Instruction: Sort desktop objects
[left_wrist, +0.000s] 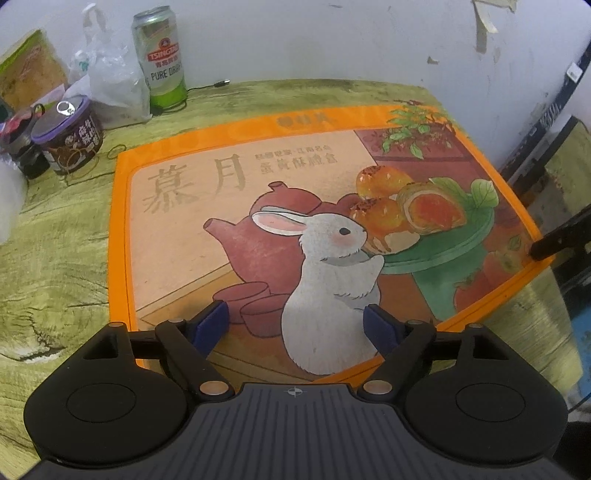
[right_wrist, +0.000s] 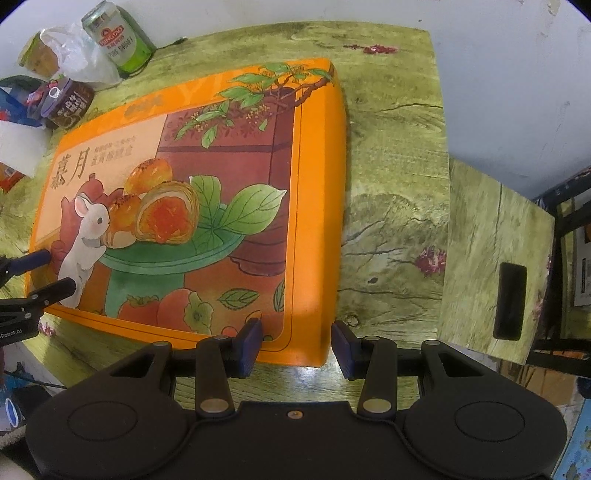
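A large orange gift box (left_wrist: 258, 206) with a rabbit and pastries on its lid lies flat on the green wood-grain table (left_wrist: 55, 258). My left gripper (left_wrist: 297, 325) is open, its blue pads hovering over the box's near edge. In the right wrist view the box (right_wrist: 207, 206) fills the left half. My right gripper (right_wrist: 297, 343) is open, its pads straddling the box's near right corner, apart from it. The left gripper's fingers (right_wrist: 40, 273) show at the box's left edge. The right gripper's finger (left_wrist: 554, 243) shows at the box's right edge in the left wrist view.
A green Tsingtao can (left_wrist: 160, 55), a plastic bag (left_wrist: 107, 85), a purple-lidded jar (left_wrist: 68, 136) and a packet (left_wrist: 29, 70) stand at the back left by the wall. A lower stool top with a handle slot (right_wrist: 511, 302) adjoins the table's right edge.
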